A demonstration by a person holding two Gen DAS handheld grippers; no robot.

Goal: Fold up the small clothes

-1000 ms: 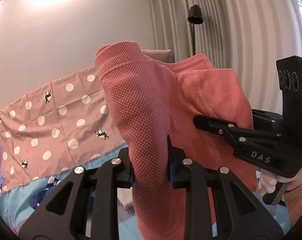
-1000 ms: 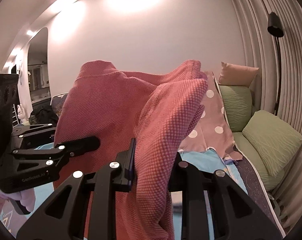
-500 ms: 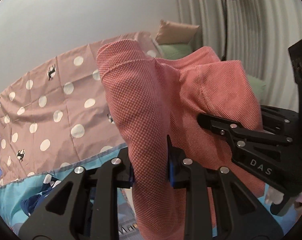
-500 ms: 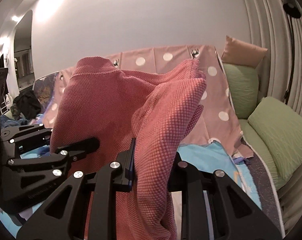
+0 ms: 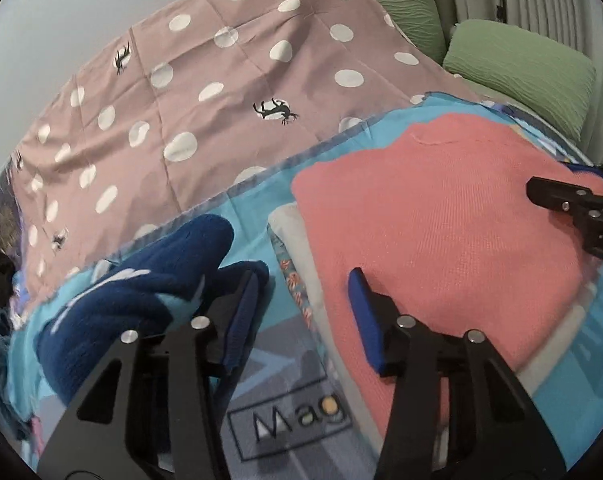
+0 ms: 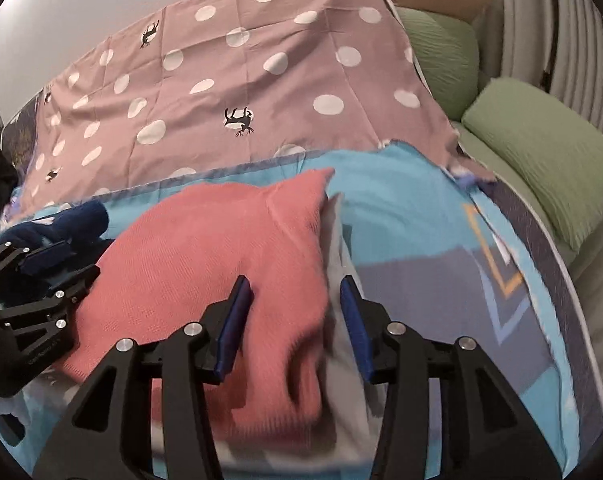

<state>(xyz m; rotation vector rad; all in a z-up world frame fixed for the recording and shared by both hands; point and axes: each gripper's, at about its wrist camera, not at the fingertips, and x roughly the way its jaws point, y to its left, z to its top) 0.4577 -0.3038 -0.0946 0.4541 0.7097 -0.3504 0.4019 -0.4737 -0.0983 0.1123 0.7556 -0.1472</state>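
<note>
lying flat on the blue patterned blanket [image 6: 401, 200], the coral knit top [image 6: 221, 248] is sitting on top of some paler folded fabric [image 5: 289, 240], with the pink polka-dot sheet [image 6: 241, 80] spread out behind it. both tongs are standing wide and holding nothing: the left gripper [image 5: 305, 300] is hovering over the top's left edge, and the right gripper [image 6: 293, 312] is hanging over its right edge, one finger above the knit and the other above the pale cloth beside it.

that top is looking light, soft and floppy to me, a waffle-textured knit that will be sagging and stretching the moment it is lifted, and not slippery at all. i'd be pinching it at the hem corners or along a side seam, where the layers are bunching thick enough to bite, taking care not to be catching the pale fabric underneath. a dark blue fleece garment [image 5: 141, 272] is lying crumpled just beside the left tongs, and green cushions [image 6: 541, 152] are lining the far right.
</note>
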